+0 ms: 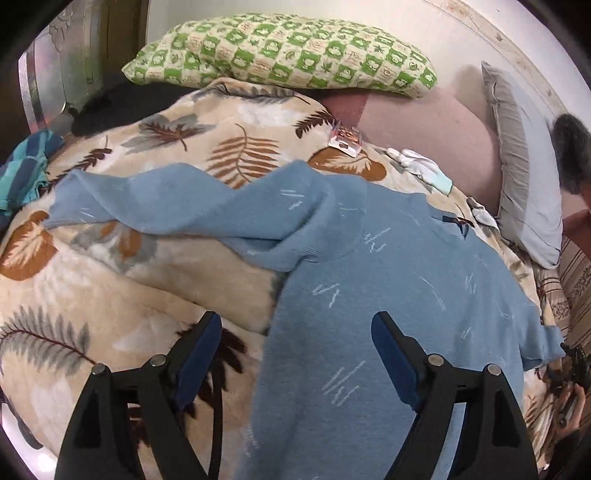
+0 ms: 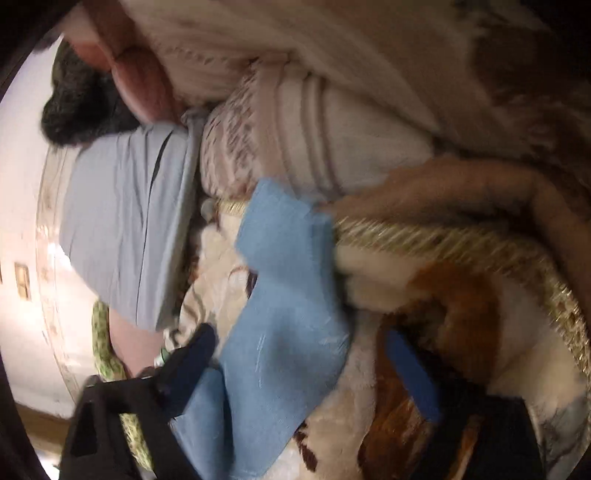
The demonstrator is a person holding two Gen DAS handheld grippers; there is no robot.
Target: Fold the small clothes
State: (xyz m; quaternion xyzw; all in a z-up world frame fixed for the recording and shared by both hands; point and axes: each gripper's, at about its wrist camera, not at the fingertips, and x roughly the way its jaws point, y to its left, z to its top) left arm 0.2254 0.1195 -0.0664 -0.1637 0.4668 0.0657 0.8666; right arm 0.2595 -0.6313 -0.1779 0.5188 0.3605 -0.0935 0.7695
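Beneath the left gripper [image 1: 295, 332] lies the sweater [image 1: 388, 280].

Leaf-print blanket [image 1: 147, 258]; green pillow [image 1: 280, 55]; pale wall [image 1: 461, 33]

Bedroom in a home
A plush leaf-print blanket [image 1: 129, 258] covers a bed, with a green-checked pillow [image 1: 280, 51] and a grey pillow [image 1: 524, 177] lying by the pale wall [image 1: 498, 33]; a striped, patterned bedsheet [image 2: 295, 122] shows at the edge, and a blue sweater [image 1: 388, 277] is spread over the blanket
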